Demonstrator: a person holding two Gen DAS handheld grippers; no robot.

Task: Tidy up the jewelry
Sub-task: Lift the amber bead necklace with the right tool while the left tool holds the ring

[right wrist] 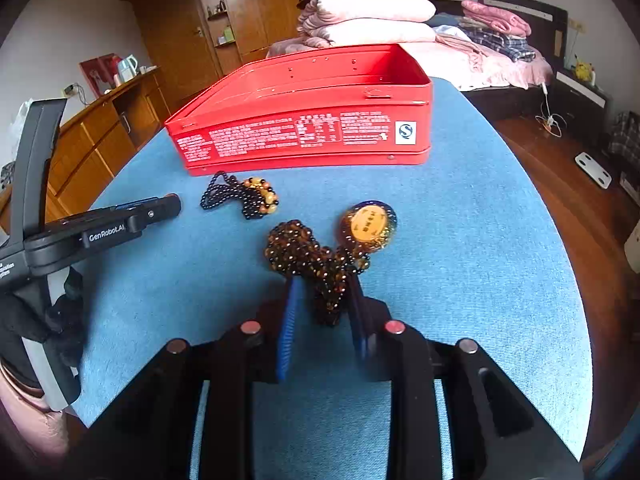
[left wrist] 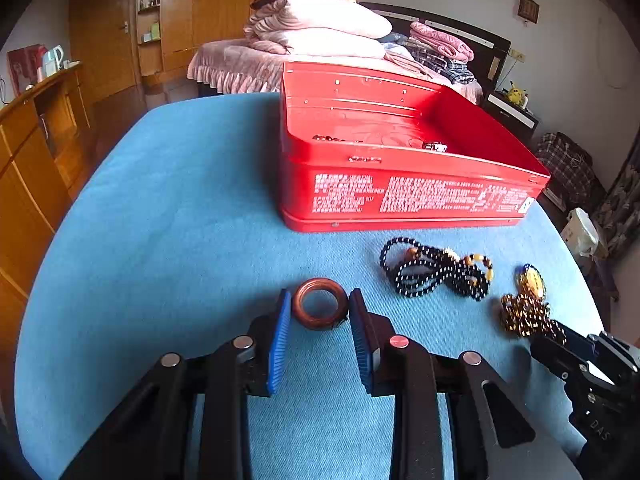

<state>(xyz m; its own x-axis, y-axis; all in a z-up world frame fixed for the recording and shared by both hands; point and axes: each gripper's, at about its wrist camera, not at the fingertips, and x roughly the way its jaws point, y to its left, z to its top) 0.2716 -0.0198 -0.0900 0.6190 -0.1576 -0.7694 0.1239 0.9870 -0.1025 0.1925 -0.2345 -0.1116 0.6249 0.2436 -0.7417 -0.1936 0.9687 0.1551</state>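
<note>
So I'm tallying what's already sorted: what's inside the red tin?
Over the near wall of the red tin, the left wrist view shows a strand of dark reddish beads and a small silvery piece. That wall hides the nearer floor; the right wrist view shows only bare inner walls.

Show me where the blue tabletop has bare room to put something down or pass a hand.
Bare: the wide stretch left of the red tin and bangle; also right of the tin and pendant. Crowded: the strip before the tin, with black beads, brown beads and both grippers, left, right.
</note>
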